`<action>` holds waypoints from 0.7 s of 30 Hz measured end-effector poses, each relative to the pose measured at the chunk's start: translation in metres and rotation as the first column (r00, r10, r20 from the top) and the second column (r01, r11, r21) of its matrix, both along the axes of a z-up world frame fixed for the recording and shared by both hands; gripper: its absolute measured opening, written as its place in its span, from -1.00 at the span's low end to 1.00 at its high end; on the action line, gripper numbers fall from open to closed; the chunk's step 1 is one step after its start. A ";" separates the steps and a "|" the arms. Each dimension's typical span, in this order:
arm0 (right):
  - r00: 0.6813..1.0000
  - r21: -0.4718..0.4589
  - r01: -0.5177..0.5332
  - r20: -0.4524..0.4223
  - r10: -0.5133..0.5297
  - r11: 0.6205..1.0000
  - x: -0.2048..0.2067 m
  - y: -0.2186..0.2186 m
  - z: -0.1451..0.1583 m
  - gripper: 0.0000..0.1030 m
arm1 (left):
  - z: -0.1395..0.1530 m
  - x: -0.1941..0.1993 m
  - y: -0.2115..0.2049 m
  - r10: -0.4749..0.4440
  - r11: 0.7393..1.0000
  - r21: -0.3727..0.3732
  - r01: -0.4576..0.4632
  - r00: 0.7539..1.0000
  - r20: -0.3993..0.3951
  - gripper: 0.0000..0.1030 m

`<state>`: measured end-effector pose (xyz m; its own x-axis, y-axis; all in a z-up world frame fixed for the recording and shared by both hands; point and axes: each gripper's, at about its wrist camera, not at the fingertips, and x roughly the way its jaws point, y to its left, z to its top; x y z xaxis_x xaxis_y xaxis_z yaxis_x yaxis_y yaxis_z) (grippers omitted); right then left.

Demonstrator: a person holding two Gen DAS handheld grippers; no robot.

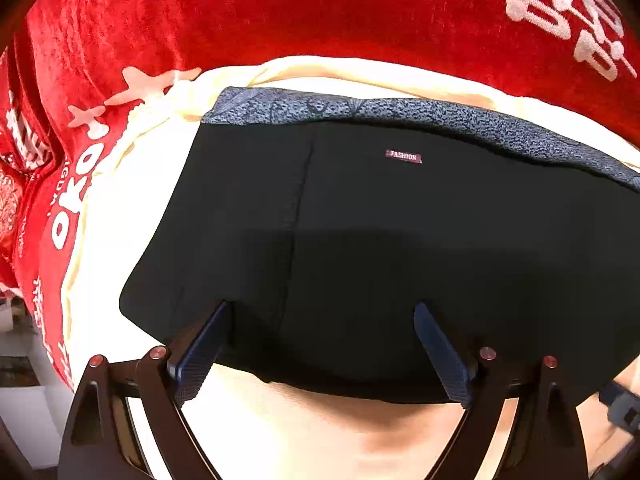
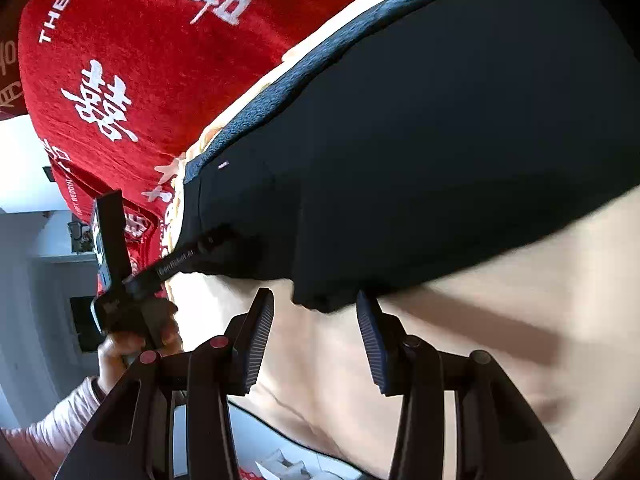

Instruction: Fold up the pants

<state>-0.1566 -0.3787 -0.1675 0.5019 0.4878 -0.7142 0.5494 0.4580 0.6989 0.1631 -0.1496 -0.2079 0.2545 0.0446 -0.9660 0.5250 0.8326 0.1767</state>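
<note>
Black pants [image 1: 380,240] lie flat on a cream sheet [image 1: 120,216] spread over a bed, already folded into a compact dark block. A mottled blue-grey waistband [image 1: 420,114] runs along the far edge, and a small "FASHION" label [image 1: 404,156] sits just below it. Beyond the sheet, a red blanket [image 1: 280,12] with white characters is bunched up, well clear of the working area, which leaves the pants on a smooth, plain patch where creases are easy to see.

Seen from its own camera, the left gripper [image 1: 320,344] points steeply down over the near edge of the pants with its jaws wide apart and nothing between them; the blue pads [image 1: 200,348] hover above the black cloth. It appears placed to come down on the hem or to press the fold flat.

In the right wrist view, the right gripper [image 2: 316,340] stands at a narrower, half-spread gap, also empty, its pads just short of the near corner [image 2: 320,300] of the pants. That corner looks like the natural place to pinch for the next fold. The person's left hand [image 2: 132,344], in a pale sleeve, grips the other tool's handle at the left of this view.
</note>
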 end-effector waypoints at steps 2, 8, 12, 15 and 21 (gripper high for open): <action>1.000 0.002 0.006 0.001 -0.006 1.000 0.007 0.004 -0.005 -0.09 | -0.001 -0.002 -0.001 -0.018 1.000 -0.003 0.018 1.000 0.008 0.81; 1.000 0.041 0.022 -0.001 -0.022 0.999 0.009 0.010 -0.015 -0.09 | -0.001 -0.001 -0.002 -0.016 0.999 -0.032 0.017 1.000 0.007 0.81; 0.998 0.086 0.064 -0.009 -0.063 0.994 0.023 0.004 -0.026 -0.26 | -0.003 0.002 -0.006 -0.033 0.999 -0.026 0.033 0.999 0.008 0.81; 0.998 0.048 0.032 -0.062 -0.029 0.998 0.038 0.001 -0.021 -0.85 | -0.001 0.001 -0.002 -0.067 0.998 -0.022 0.067 0.998 -0.004 0.81; 0.995 -0.060 -0.080 -0.066 0.076 0.995 0.032 0.019 0.003 -0.86 | -0.007 -0.006 0.018 -0.149 0.989 -0.003 0.149 0.989 0.011 0.81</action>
<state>-0.1245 -0.3596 -0.1646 0.4164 0.4774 -0.7738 0.5531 0.5425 0.6323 0.1572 -0.1318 -0.2145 0.2685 0.0014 -0.9633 0.6414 0.7458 0.1799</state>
